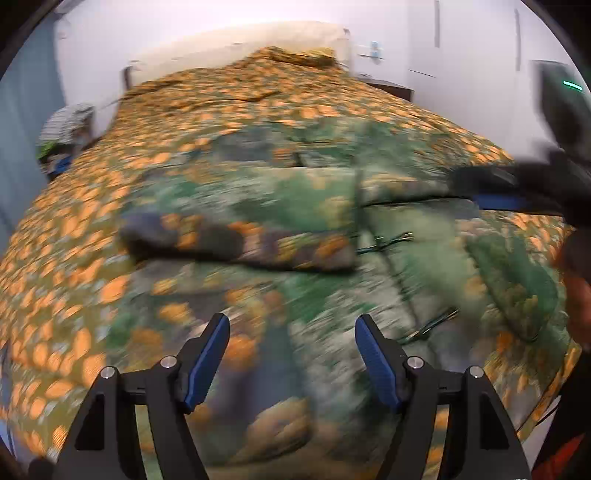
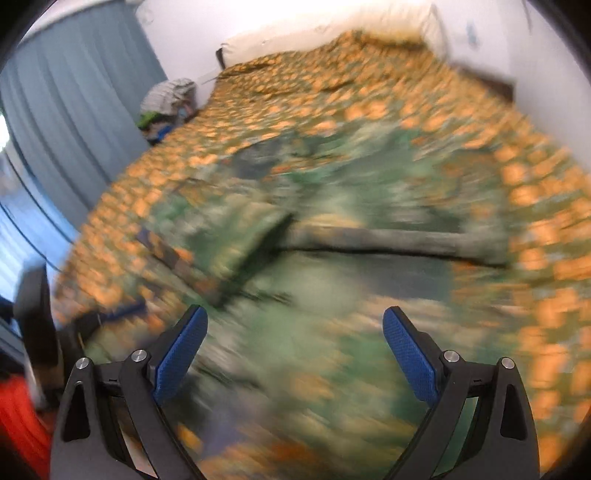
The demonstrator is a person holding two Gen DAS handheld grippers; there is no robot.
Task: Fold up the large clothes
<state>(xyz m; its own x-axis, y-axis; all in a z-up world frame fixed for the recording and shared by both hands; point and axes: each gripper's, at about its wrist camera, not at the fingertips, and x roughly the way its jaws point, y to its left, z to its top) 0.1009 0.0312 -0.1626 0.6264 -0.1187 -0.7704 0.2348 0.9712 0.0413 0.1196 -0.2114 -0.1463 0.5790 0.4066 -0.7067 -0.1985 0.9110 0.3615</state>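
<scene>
**Tech A:** Across the bed (image 1: 92, 206), what covers the surface, and what surrounds it?

**Tech B:** An orange-and-green patterned bedspread (image 1: 66, 236) covers the whole mattress. A cream headboard (image 1: 236, 40) stands at the far end against a white wall (image 1: 110, 29). Grey-blue curtains (image 2: 70, 110) hang on the left side in the right wrist view, with a pile of striped clothing (image 2: 168, 94) beside them at the bed's far left corner. Both views are motion-blurred.

**Tech A:** Location of the garment?

**Tech B:** The green floral garment (image 1: 295, 192) lies spread on the middle of the bed, partly folded. One sleeve (image 1: 236, 243) lies across the body of the garment in the left wrist view; a folded edge (image 2: 388, 240) runs crosswise in the right wrist view.

**Tech A:** Status of the tongs?

**Tech B:** Left tongs (image 1: 291, 354): released, blue pads wide apart, nothing between them, positioned above the near part of the garment. Right tongs (image 2: 295, 350): released, equally wide, nothing gripped. From the left wrist view the right tongs appear as a dark blur at the right side, over the garment. Contact with the cloth cannot be determined.

**Tech A:** Edges and clearance?

**Tech B:** Bare bedspread borders the garment on the left, right and far sides. A dark nightstand (image 1: 391, 86) sits beside the headboard.
</scene>
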